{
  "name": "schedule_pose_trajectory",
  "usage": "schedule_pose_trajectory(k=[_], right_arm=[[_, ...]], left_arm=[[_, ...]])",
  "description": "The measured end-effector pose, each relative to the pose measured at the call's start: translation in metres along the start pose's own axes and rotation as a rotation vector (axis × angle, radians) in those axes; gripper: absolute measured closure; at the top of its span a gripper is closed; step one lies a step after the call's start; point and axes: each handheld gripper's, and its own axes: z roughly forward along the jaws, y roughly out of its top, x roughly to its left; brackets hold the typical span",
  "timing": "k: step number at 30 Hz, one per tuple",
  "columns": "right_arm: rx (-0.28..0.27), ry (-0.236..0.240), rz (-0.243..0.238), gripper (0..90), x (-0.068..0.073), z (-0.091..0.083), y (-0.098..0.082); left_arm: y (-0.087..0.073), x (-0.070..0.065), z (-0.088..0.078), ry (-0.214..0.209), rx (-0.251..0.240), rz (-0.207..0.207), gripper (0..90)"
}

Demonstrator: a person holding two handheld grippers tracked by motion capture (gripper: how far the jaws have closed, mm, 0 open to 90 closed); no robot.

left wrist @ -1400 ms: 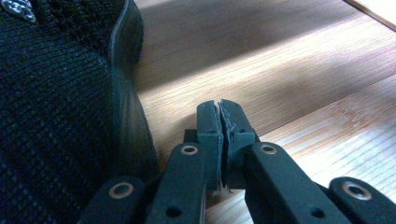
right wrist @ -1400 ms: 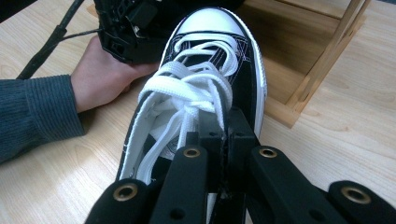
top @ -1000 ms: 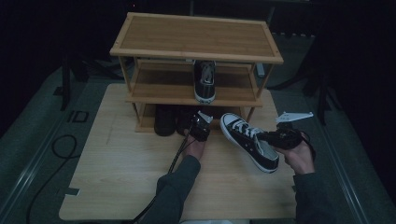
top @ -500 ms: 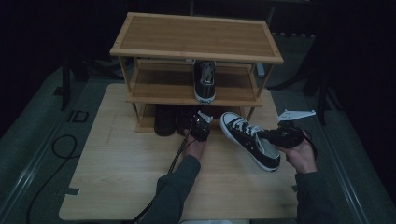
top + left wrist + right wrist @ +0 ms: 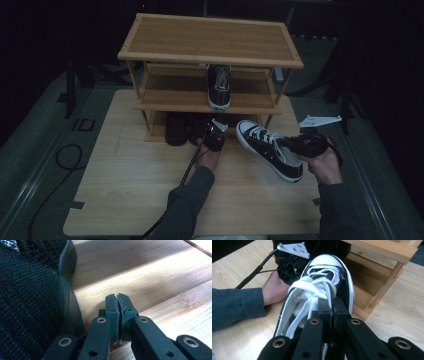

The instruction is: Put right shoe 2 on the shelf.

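Note:
A black-and-white lace-up sneaker (image 5: 270,149) hangs tilted just above the wooden board, its white toe toward the rack. My right gripper (image 5: 287,144) is shut on its side wall by the opening; in the right gripper view the jaws (image 5: 331,302) pinch the canvas edge of this sneaker (image 5: 324,272) beside the laces. My left gripper (image 5: 212,135) sits at the rack's bottom shelf, shut with nothing in it. In the left gripper view its closed tips (image 5: 117,296) rest low over the wood next to a black knit shoe (image 5: 30,302).
A three-tier bamboo shoe rack (image 5: 210,40) stands at the back of the board (image 5: 125,185). A matching sneaker (image 5: 219,87) sits on its middle shelf and dark shoes (image 5: 176,129) on the bottom one. A rack leg (image 5: 387,282) is close to the held sneaker's toe.

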Motion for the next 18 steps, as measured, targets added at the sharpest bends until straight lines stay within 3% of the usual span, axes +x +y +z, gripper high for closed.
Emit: schedule_pose_trajectory(k=[18], right_arm=[[-0.019, 0.017, -0.022, 88.1, 0.005, -0.008, 0.011]], left_arm=[[0.000, 0.000, 0.000, 0.001, 0.000, 0.001, 87.7]])
